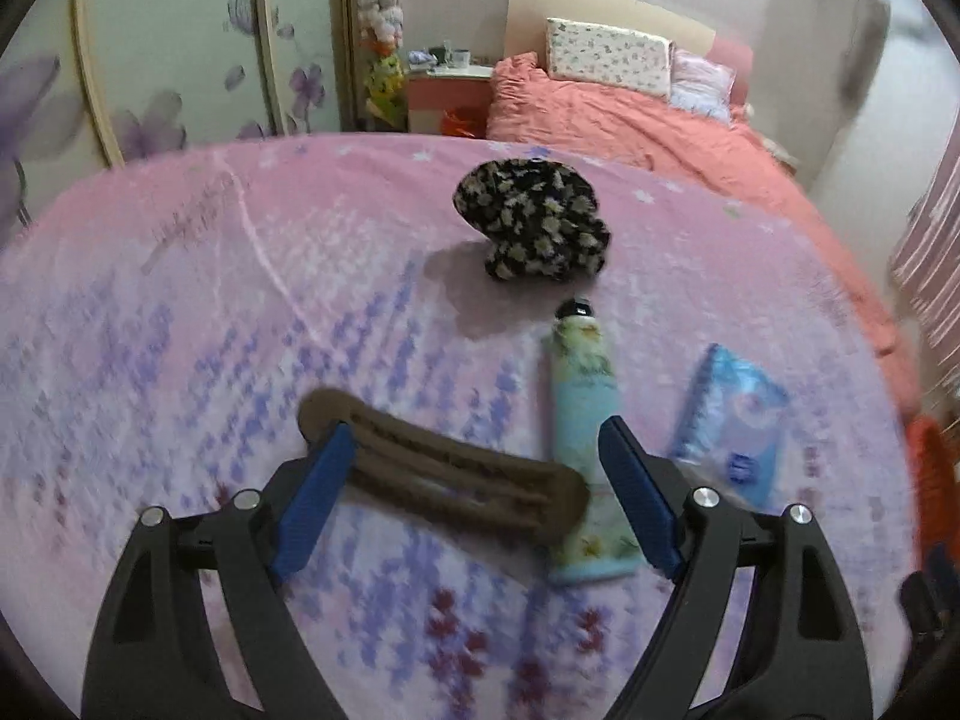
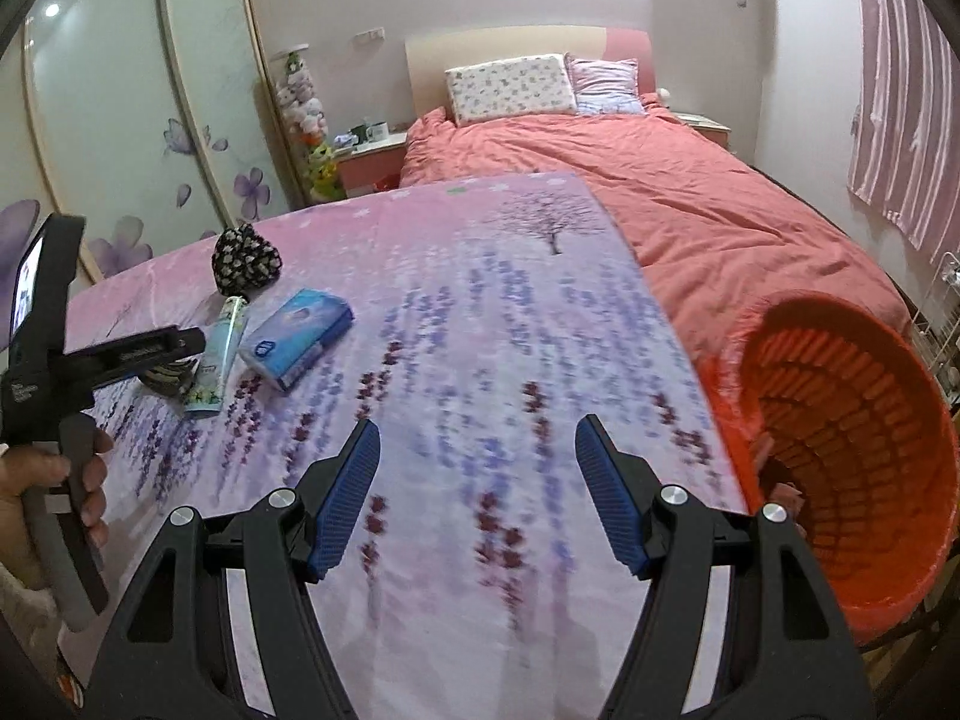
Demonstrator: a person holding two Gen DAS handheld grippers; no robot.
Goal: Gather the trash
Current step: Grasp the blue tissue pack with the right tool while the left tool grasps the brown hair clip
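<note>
In the left wrist view my left gripper (image 1: 474,450) is open, with its blue fingers on either side of a brown hair clip (image 1: 444,471) that lies on the pink flowered cloth (image 1: 180,312). A light-blue cream tube (image 1: 582,420) lies just right of the clip, a blue tissue pack (image 1: 729,423) further right, and a black flowered scrunchie (image 1: 534,222) behind. My right gripper (image 2: 477,450) is open and empty above the cloth. An orange mesh basket (image 2: 852,450) stands at its right. The right wrist view shows the tube (image 2: 219,354), the pack (image 2: 297,336), the scrunchie (image 2: 246,261) and the left gripper (image 2: 138,351).
A bed with a coral quilt (image 2: 690,204) and pillows (image 2: 510,87) lies beyond the cloth. A nightstand (image 2: 369,159) with mugs stands at its left. Flowered wardrobe doors (image 2: 132,120) line the left wall. A striped curtain (image 2: 900,96) hangs at right.
</note>
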